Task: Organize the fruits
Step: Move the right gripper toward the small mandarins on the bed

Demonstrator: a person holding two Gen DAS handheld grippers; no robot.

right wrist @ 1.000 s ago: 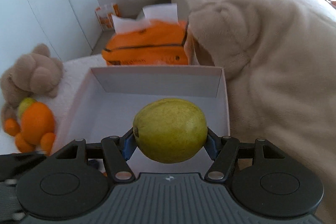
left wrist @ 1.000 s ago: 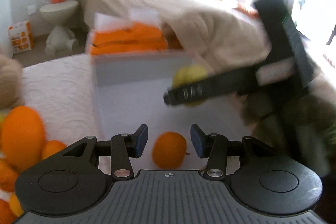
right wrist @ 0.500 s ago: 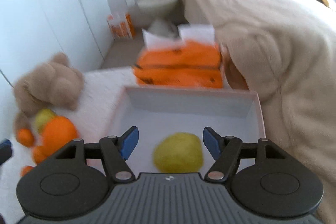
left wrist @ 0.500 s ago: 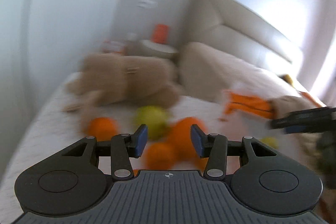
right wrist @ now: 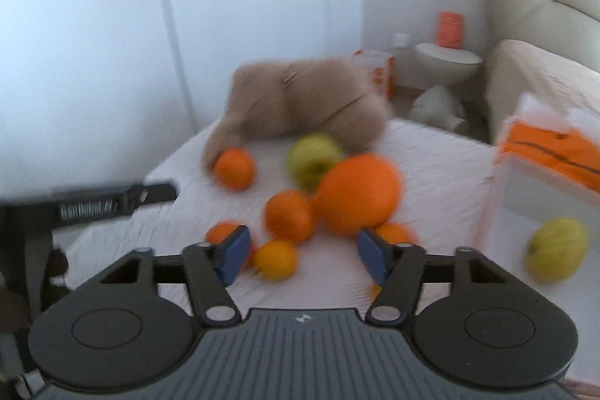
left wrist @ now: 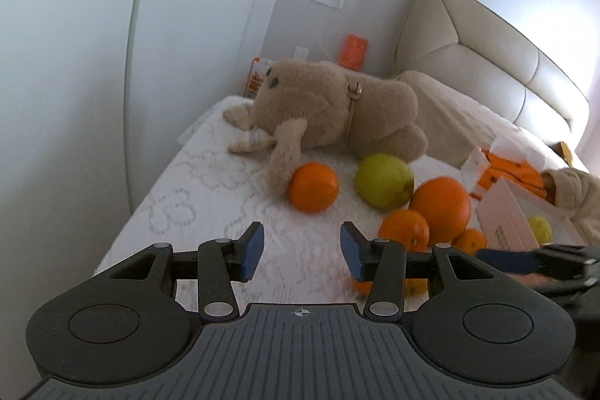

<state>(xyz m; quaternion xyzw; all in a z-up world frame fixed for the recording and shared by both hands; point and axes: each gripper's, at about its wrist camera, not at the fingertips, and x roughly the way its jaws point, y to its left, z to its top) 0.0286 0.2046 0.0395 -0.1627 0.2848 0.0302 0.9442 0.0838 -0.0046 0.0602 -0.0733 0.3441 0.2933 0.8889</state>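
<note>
Left gripper [left wrist: 302, 252] apart, empty; lone orange [left wrist: 313, 186] dead ahead. Right gripper [right wrist: 303, 254] apart, jaws just narrowing, empty; orange pile [right wrist: 358, 199] ahead, nearer it.

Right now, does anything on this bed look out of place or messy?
Yes. Loose fruit is scattered on the bed beside a plush toy lying on its side: several oranges and a green fruit. Only one yellow-green fruit sits in the white box.
</note>
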